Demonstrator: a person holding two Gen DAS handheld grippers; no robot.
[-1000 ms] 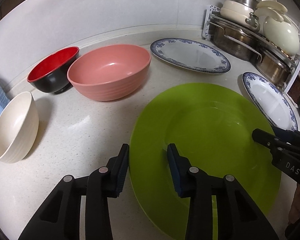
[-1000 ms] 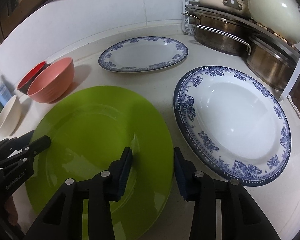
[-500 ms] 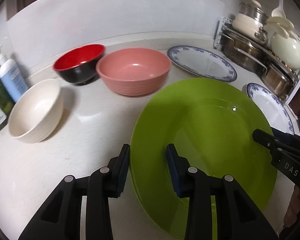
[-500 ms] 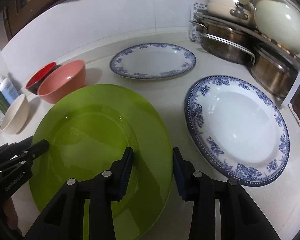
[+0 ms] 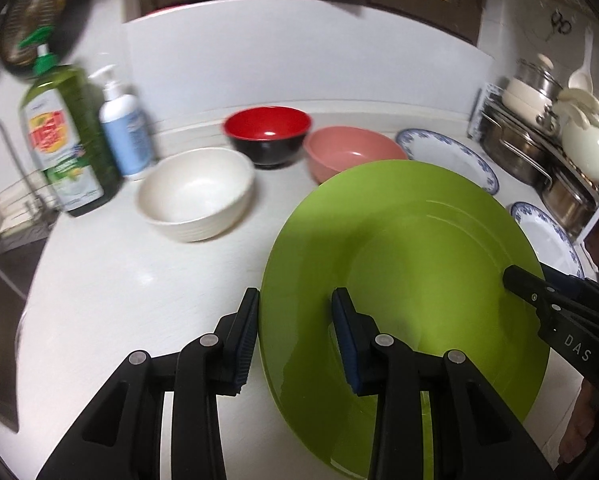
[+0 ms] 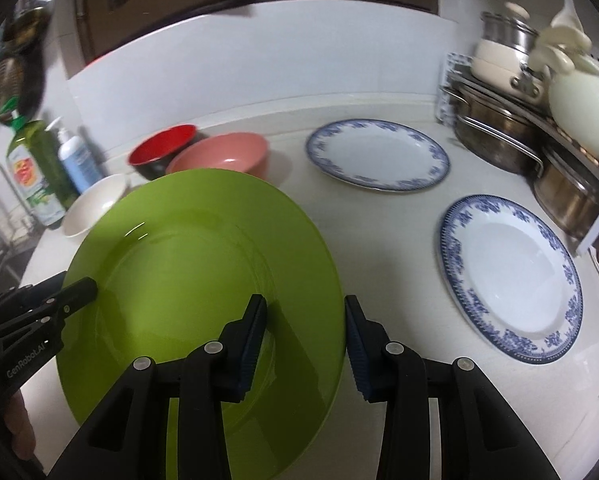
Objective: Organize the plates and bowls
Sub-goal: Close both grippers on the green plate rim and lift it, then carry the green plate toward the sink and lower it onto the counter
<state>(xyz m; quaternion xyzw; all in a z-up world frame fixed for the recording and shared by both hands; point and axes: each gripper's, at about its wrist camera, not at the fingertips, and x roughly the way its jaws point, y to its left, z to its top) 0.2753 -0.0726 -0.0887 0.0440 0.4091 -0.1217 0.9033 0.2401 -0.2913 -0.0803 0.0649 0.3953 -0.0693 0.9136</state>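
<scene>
The big green plate (image 5: 411, 256) was up off the white desk (image 5: 111, 300), tipped, with a gripper on each side. The left gripper (image 5: 295, 336) had its fingers shut on the plate's left rim, one finger under and one on top. The right gripper (image 6: 305, 340) pinched the right rim the same way. Behind the plate sat a cream bowl (image 5: 197, 192), a red and black bowl (image 5: 268, 135) and a pink bowl (image 5: 351, 152), close together. Two blue-patterned plates lay flat on the desk to the right, the far plate (image 6: 377, 154) and the near plate (image 6: 511, 276). A green soap bottle (image 5: 65, 136) stood at the left.
</scene>
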